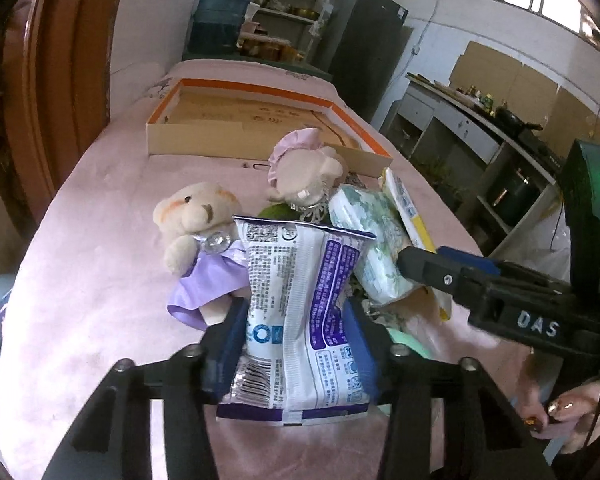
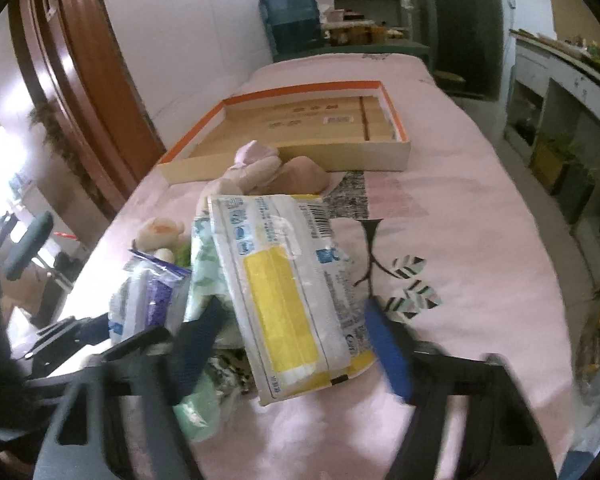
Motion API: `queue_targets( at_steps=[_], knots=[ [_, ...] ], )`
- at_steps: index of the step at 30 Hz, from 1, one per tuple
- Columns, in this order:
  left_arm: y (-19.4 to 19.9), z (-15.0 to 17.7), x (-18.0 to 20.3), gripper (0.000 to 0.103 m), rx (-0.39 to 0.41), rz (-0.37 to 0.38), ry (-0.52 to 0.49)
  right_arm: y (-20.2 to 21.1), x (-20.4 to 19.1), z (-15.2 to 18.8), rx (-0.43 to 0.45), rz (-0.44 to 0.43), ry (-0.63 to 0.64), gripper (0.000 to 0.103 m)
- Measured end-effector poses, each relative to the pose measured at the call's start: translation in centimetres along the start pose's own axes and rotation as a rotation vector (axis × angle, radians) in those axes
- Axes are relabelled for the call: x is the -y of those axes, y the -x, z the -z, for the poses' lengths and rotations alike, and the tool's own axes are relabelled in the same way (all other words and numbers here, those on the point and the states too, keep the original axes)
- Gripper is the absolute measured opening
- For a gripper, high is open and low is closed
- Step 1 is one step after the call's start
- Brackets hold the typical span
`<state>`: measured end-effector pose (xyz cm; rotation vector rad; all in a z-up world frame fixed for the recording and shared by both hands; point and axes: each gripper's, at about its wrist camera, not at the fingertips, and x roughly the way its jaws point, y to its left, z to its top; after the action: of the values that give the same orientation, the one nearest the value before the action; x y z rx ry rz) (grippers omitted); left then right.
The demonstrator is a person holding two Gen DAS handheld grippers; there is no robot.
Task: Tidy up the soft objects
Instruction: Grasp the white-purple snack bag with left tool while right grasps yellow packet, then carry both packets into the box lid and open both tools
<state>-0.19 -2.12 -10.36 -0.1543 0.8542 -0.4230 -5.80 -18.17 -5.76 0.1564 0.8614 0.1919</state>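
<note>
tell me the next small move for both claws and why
Probably lift both packs clear of the pile. The left claw pinches the purple-and-white pack, creased between its pads; the right claw straddles the yellow-and-white pack, though pad contact is unclear. The orange-rimmed box behind looks empty.

In the left wrist view, the packet (image 1: 300,312) stands at centre frame on the table (image 1: 84,300). A bear (image 1: 198,236) lies left of it, a second bear (image 1: 304,172) behind it, two packs (image 1: 374,240) to its right. The box (image 1: 244,120) sits behind them all, toward the top of the frame.
</note>
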Motion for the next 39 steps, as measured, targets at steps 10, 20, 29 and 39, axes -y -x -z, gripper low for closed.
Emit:
queue_targets(
  at_steps=[10,20,29,39],
  knots=[
    [1.0,-0.1,-0.1,0.022,0.034,0.034,0.007,0.9,0.4,0.0,0.022,-0.009,-0.001,0.035],
    [3.4,-2.2,0.0,0.021,0.105,0.052,0.001,3.0,0.2,-1.1,0.075,-0.001,0.025,0.034],
    [5.2,-6.9,0.2,0.021,0.16,0.03,-0.046,4.8,-0.7,-3.9,0.13,0.025,0.118,0.034],
    [4.6,-14.4,-1.0,0.021,0.188,-0.009,-0.073,4.4,-0.9,-9.8,0.159,0.037,0.205,0.034]
  ],
)
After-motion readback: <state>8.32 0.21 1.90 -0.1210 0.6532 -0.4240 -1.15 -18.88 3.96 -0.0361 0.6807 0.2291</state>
